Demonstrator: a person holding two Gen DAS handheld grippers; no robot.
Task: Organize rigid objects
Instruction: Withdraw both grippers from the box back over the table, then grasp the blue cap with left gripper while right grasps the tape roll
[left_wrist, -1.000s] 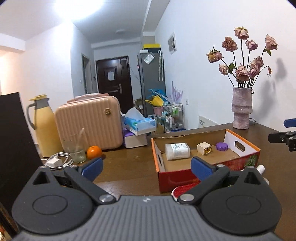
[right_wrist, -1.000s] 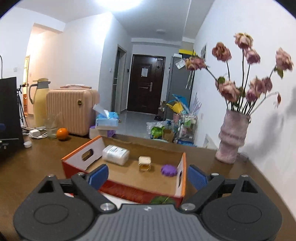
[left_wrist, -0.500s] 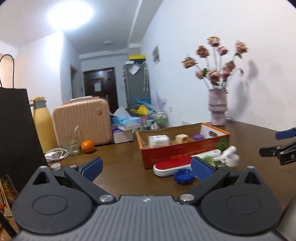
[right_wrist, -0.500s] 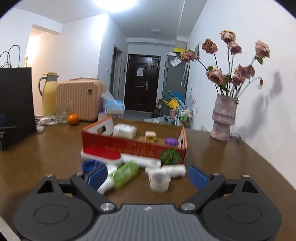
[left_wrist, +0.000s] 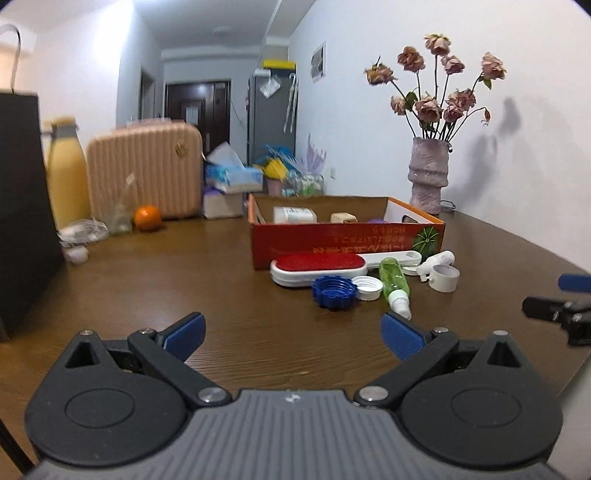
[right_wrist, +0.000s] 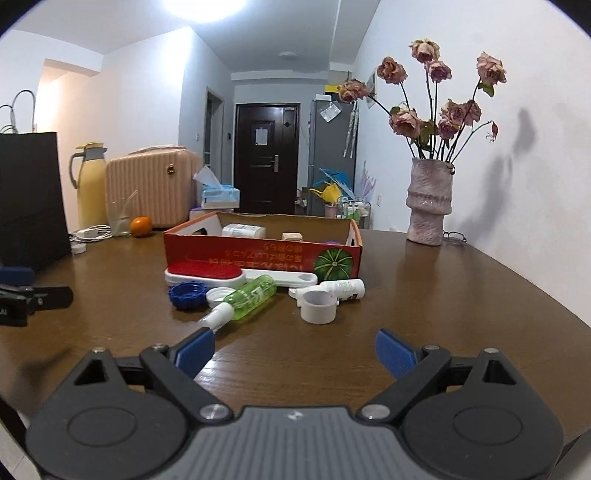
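Both units are empty and spread wide. The left hand-held gripper (left_wrist: 293, 331) and the right hand-held gripper (right_wrist: 294, 349) hover low over the tabletop (right_wrist: 424, 295), well short of the loose items.

Landmark: the red cardboard box (right_wrist: 258, 254), which already holds a white jar (right_wrist: 243, 230) and a small cube-shaped item (right_wrist: 292, 236).

In front of the box lie:
- a red-topped brush (right_wrist: 205, 273), close against the box wall;
- a blue cap (right_wrist: 187, 295) and a white cap (right_wrist: 220, 295), just in front of the brush;
- a green spray bottle (right_wrist: 247, 297), lying on its side;
- a small white bottle (right_wrist: 341, 288) and a white tape roll (right_wrist: 317, 306), toward the box's watermelon-printed end.

Assessment: the step in hand appears to be choosing and approaching the next item. The tape roll sits nearest the right unit (free on its near side), so it is the cleaner pick. The fingers should straddle its outer wall and close squarely. The spray bottle is round and may roll; it should be gripped across its body, not its nozzle. Neighbouring caps could be nudged.
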